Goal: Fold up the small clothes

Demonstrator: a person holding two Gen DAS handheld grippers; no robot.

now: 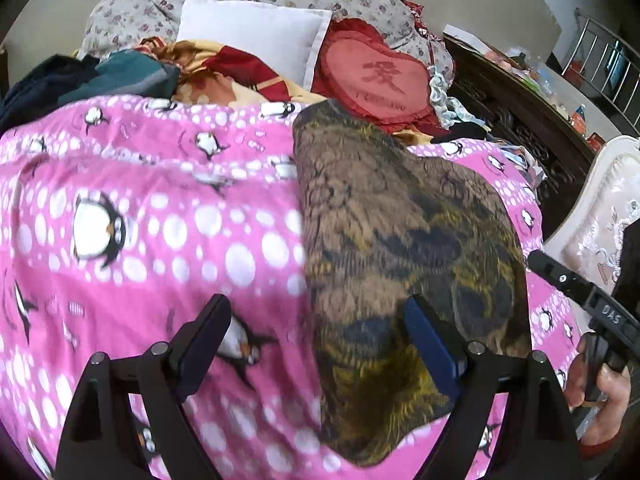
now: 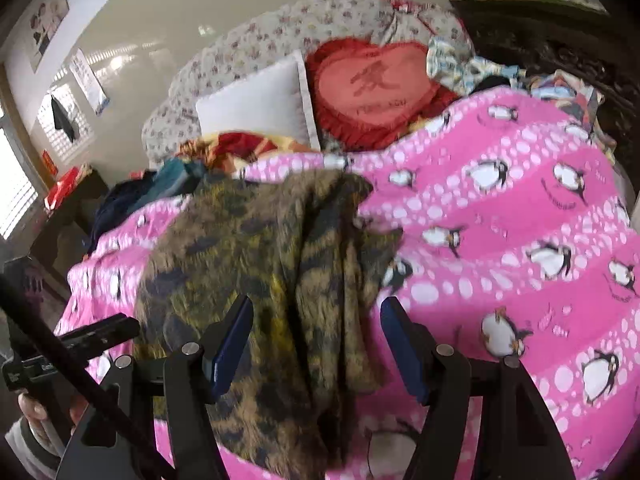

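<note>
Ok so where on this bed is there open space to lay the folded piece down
Open pink penguin quilt lies left of the brown patterned garment, in front of the left gripper. Another free stretch is to its right, beyond the right gripper. The head end is crowded: white pillow, red heart cushion, heaped clothes.

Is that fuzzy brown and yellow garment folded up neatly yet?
Partly folded, not neat: the fuzzy brown-and-yellow patterned garment lies doubled lengthwise on the pink penguin-print blanket, with rumpled, uneven edges.
</note>
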